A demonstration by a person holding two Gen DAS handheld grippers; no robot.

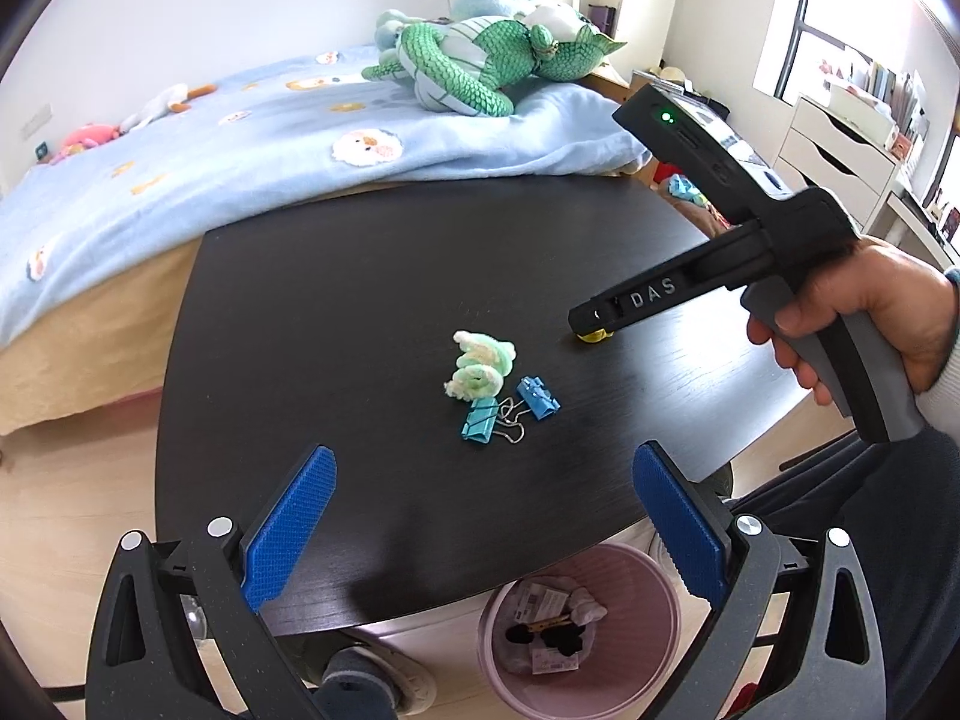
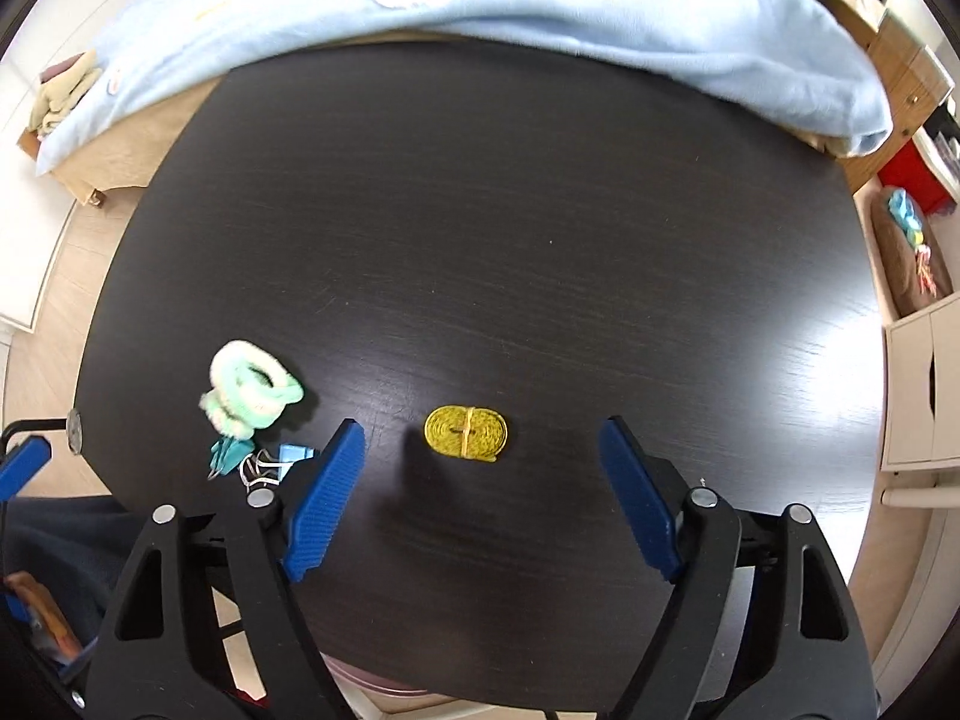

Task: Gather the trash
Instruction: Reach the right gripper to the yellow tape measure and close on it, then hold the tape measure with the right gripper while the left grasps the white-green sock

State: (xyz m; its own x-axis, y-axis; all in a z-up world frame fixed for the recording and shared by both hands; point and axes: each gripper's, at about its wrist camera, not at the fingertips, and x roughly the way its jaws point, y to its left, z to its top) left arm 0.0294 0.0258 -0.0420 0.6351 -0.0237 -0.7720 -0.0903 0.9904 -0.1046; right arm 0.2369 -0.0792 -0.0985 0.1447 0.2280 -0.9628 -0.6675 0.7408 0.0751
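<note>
The right gripper (image 2: 483,462), jaws wide, hovers at six o'clock of the yellow cord coil (image 2: 466,432) on the table (image 2: 480,210); light and limp, it is probably best pinched across its bound middle, while the left gripper (image 1: 483,516) gapes empty.

I see a yellow coil (image 2: 466,432), flat and banded, mid-table. Left of it lies a fluffy green scrunchie (image 2: 252,389), touching two blue clips (image 1: 510,409). A pink bin (image 1: 579,630) holding scraps stands below the table edge.
</note>
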